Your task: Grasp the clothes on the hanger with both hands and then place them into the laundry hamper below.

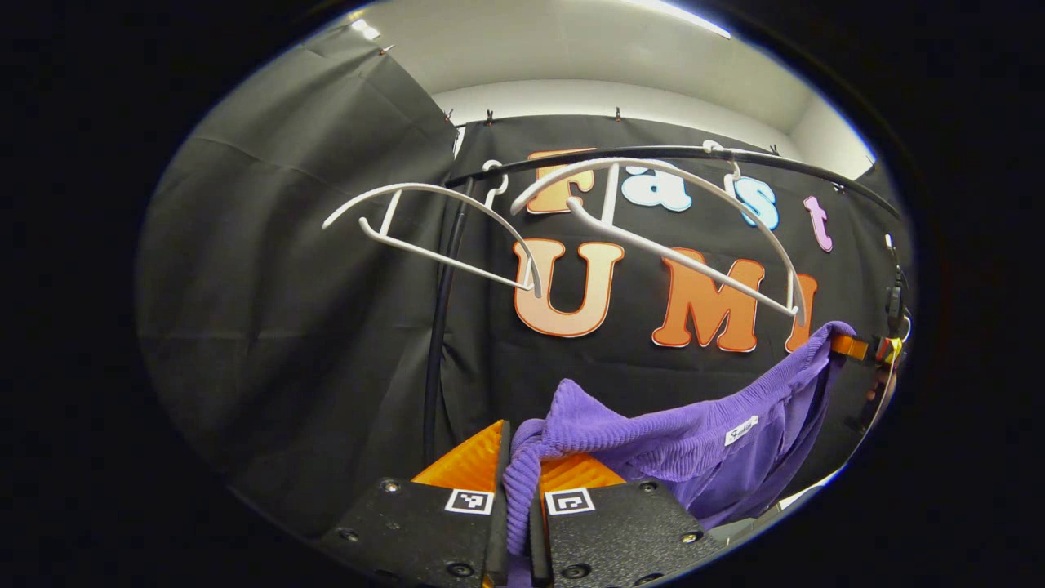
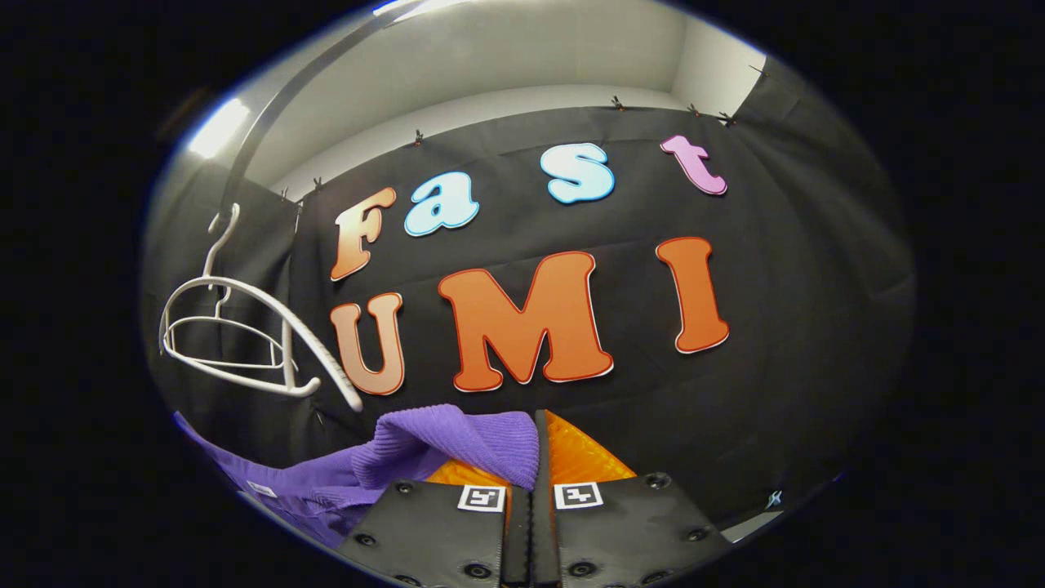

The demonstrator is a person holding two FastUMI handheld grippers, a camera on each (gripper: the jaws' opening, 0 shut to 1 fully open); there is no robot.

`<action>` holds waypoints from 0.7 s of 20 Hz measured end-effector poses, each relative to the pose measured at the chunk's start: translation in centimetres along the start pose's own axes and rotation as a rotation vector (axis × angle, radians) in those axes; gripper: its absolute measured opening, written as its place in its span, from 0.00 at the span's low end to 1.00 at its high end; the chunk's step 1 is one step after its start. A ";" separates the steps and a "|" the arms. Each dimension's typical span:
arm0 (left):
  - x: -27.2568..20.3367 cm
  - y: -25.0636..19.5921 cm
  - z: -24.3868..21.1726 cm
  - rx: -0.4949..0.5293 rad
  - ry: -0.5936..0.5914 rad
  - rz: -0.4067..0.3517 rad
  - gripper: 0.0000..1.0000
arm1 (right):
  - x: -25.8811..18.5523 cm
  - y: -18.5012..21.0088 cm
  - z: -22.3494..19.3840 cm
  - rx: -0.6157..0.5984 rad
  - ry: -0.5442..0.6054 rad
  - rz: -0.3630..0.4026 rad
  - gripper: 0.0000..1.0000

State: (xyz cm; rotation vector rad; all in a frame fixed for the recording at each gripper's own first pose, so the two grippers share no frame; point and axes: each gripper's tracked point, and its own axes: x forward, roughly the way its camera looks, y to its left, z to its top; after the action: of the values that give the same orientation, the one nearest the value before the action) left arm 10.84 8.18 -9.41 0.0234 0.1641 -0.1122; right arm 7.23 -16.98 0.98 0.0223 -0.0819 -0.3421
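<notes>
**Purple knit garment held between both grippers, off the hangers**

The purple ribbed knit garment (image 1: 694, 441) is seen slung in a loose sag between the two tools, free of the hangers and well below them. It is judged light, soft and limp, with a ribbed weave that should resist slipping; no fragility is expected, though slack folds may snag or trail. Hold is best kept at the thick rolled edges, where the fabric bunches.

In the left gripper view, the left gripper (image 1: 516, 490) is clenched on a rolled edge that rises between its fingers. In the right gripper view, the right gripper (image 2: 531, 482) is closed, a fold (image 2: 457, 445) draped over its left finger; whether both fingers press the cloth cannot be told.

Above and ahead of the left gripper, two bare white hangers (image 1: 653, 237) are hung on a black rail (image 1: 653, 153). The hamper is presumed below.
</notes>
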 end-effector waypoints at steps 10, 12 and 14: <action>-1.7 -4.9 2.6 0.011 -0.008 -0.032 0.10 | -5.1 4.1 -0.1 -0.129 0.050 0.182 0.09; -1.5 -7.5 1.7 0.013 0.012 -0.073 0.12 | -5.5 5.1 -1.8 -0.140 0.093 0.217 0.09; -1.2 -10.4 0.1 -0.012 0.048 -0.123 0.10 | -6.2 6.2 -3.9 -0.136 0.142 0.249 0.09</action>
State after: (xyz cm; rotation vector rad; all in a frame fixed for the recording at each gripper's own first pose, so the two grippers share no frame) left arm 8.53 -2.01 -9.26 0.0039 0.2138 -0.2331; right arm 3.83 -9.06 -3.20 -0.0975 0.0793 -0.0965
